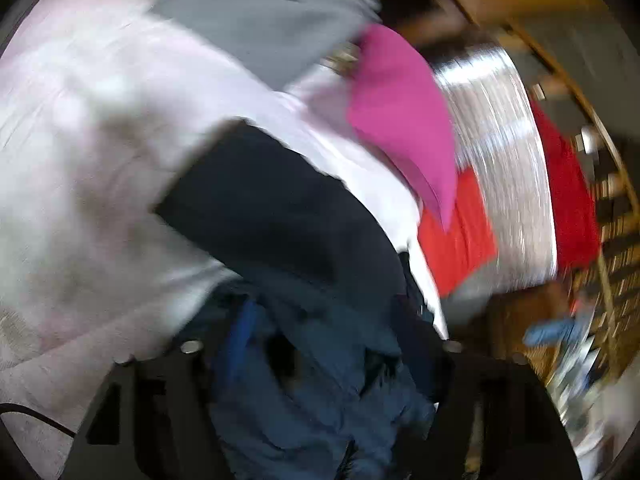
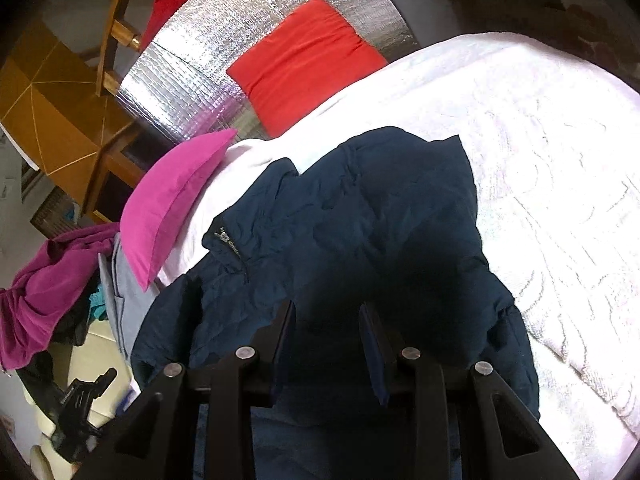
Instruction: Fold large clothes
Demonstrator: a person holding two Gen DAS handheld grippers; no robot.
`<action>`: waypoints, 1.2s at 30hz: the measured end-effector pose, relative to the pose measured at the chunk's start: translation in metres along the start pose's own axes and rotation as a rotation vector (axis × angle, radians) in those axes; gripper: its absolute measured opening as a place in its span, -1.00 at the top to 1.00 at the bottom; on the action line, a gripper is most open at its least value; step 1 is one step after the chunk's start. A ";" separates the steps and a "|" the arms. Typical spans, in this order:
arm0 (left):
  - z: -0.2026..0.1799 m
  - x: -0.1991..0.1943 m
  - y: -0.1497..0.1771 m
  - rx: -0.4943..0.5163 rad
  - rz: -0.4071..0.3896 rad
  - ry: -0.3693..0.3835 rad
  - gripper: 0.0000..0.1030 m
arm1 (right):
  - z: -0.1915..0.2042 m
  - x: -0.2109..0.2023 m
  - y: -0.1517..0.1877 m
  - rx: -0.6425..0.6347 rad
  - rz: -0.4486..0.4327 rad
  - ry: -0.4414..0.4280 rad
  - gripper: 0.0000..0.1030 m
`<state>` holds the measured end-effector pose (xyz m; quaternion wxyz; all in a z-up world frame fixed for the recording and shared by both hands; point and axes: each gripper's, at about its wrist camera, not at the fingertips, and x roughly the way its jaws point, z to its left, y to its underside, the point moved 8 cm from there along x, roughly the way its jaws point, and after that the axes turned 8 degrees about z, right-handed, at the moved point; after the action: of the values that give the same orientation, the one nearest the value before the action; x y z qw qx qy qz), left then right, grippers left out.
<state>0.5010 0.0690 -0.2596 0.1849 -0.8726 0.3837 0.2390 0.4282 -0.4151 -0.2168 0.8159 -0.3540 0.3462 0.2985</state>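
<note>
A navy puffer jacket (image 2: 380, 208) lies spread on a white textured bed cover (image 2: 540, 160), its zipped collar towards the left. My right gripper (image 2: 328, 320) is over the jacket's near edge, its jaws narrow and shut on a fold of the navy fabric. The left wrist view is heavily blurred. In it the jacket (image 1: 280, 208) runs from the white cover (image 1: 80, 140) down into my left gripper (image 1: 326, 320). Those jaws stand wide, and a thick bunch of navy fabric fills the gap between them.
A pink pillow (image 2: 172, 200) lies at the cover's left edge, with a red cushion (image 2: 308, 60) on a silver foil mat (image 2: 192, 60) beyond. Grey cloth (image 2: 124, 300) and a magenta garment (image 2: 48, 280) are heaped at the left. A wooden chair (image 2: 116, 32) stands behind.
</note>
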 end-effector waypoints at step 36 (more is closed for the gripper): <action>-0.213 0.093 0.180 0.997 0.067 -0.071 0.75 | -0.051 -0.035 -0.024 0.135 -0.125 0.013 0.16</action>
<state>0.4778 -0.2075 -0.1625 0.5846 -0.6568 0.4724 0.0618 0.4073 -0.4772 -0.2073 0.8526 -0.3211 0.3481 0.2208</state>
